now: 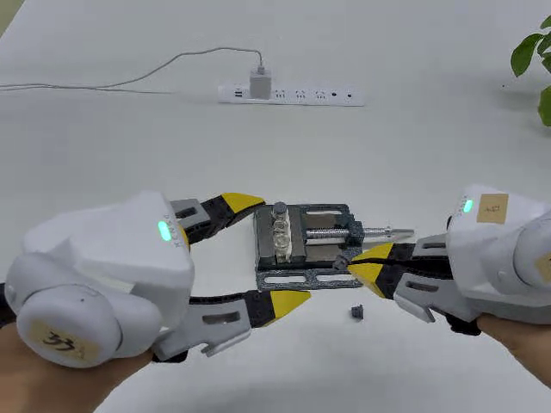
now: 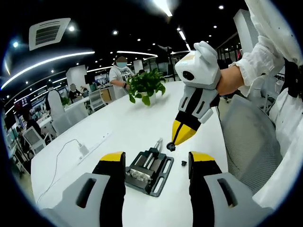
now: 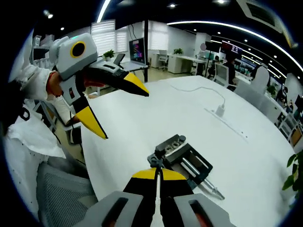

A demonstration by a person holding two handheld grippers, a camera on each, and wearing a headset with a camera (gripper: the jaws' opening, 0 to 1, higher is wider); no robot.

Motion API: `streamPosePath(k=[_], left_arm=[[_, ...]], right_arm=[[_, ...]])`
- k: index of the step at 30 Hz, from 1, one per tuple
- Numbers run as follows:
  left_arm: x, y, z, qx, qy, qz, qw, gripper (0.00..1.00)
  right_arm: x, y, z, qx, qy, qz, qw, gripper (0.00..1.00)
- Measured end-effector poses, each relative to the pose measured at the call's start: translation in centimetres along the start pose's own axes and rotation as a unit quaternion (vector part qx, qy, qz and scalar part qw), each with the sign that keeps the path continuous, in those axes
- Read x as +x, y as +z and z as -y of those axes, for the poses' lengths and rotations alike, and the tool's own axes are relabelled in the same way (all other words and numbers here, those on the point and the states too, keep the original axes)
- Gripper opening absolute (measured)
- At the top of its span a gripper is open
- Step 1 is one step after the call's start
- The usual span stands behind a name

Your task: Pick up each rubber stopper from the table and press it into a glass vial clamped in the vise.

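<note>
On white office table (image 1: 129,146): vise (image 1: 301,245) | left gripper (image 3: 126,116) wide | right gripper (image 2: 172,143) holds stopper (image 2: 170,147)

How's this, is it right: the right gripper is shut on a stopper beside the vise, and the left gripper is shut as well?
Not quite: the left gripper is open, not shut; the left gripper view shows its fingers spread wide apart. The rest stands: the right gripper is shut on a stopper beside the vise.
</note>
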State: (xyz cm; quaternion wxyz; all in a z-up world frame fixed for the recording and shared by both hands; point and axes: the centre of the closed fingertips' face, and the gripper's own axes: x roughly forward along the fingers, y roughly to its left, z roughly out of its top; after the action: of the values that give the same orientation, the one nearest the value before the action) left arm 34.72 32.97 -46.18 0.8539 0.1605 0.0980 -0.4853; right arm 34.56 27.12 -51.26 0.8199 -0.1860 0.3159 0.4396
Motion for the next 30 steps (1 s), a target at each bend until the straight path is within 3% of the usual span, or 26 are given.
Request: streamPosePath(k=[5,12,23,30], left_arm=[[0.4,0.8,0.2,0.011,0.009,0.009,0.9999,0.45],[0.8,1.8,0.8,0.018,0.011,0.021,0.9995,0.35],[0.8,3.3,0.6,0.033,0.020,0.045,0.9982,0.20],[0.5,4.0,0.4,0.024,0.025,0.059,0.9976,0.11]], right_arm=[[-1.0,1.5,-0.4,0.036,-0.022,0.019,0.9989,0.00],[-2.5,3.6,-0.8,0.074,-0.034,0.049,0.9955,0.00],[-3.3,5.8,-1.5,0.094,-0.036,0.077,0.9919,0.00],[-3.4,6.5,-1.8,0.113,-0.026,0.092,0.9890,0.00]])
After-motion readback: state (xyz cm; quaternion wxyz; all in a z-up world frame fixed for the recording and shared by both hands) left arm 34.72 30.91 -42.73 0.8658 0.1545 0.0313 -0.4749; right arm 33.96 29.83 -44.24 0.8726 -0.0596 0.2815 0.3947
